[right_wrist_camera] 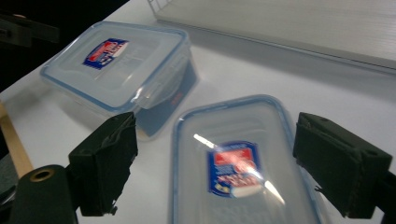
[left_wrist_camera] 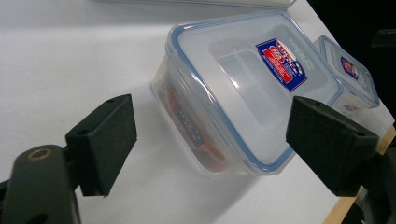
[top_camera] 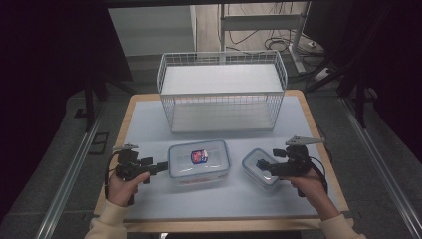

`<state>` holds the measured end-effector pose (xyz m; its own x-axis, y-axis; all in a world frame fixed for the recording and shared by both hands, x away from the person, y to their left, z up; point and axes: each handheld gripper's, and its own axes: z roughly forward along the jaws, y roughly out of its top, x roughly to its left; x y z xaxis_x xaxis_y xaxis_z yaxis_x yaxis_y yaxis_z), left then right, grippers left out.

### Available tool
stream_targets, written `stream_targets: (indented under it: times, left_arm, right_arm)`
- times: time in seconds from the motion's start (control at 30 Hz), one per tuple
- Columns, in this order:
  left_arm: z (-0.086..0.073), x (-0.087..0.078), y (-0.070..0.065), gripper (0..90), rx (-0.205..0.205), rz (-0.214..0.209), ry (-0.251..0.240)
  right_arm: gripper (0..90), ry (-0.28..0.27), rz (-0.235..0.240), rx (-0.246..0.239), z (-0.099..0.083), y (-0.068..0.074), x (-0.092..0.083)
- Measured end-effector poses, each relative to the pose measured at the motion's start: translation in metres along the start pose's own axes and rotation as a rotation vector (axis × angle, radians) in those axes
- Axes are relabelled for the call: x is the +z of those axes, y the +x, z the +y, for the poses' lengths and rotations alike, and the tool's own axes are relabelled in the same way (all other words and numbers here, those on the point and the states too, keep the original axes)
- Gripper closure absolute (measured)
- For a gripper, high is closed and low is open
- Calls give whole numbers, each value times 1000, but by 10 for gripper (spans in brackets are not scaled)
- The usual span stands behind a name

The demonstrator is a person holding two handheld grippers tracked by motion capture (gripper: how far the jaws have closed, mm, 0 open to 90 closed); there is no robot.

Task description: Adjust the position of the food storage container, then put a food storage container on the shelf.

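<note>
lidded plastic box at frame centre looked light, rigid, slick; grab by side walls. both grippers gaped wide, empty.

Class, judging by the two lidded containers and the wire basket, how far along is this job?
Done: both lids sit on. In hand: nothing; the left gripper stands open beside the large container, the right gripper open over the small container. Left: the wire basket holds neither.

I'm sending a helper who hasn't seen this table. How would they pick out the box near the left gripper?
Start at the white wire basket at the far side of the table. In front of it lie two clear lidded boxes; take the larger box, nearer the table's middle. Its neighbour, the smaller box, sits to its right.
</note>
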<state>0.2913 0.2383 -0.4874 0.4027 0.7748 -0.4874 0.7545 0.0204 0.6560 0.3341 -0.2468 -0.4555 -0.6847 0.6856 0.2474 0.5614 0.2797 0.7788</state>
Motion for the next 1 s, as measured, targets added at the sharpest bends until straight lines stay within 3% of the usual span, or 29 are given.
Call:
stream_targets:
  times: [0.23, 0.4, 0.83, 1.0]
  left_arm:
    - [1, 4, -2, 134, -11, -5, 3]
    - [2, 4, 0, 132, -17, 1, 0]
    - [2, 6, -2, 132, -14, 6, -3]
    - [2, 12, -3, 130, -14, 5, 6]
  right_arm:
    - [109, 30, 60, 1, 17, 17, 25]
    - [105, 45, 75, 5, 27, 22, 37]
    - [104, 62, 85, 25, 29, 20, 44]
    - [105, 87, 107, 41, 37, 24, 60]
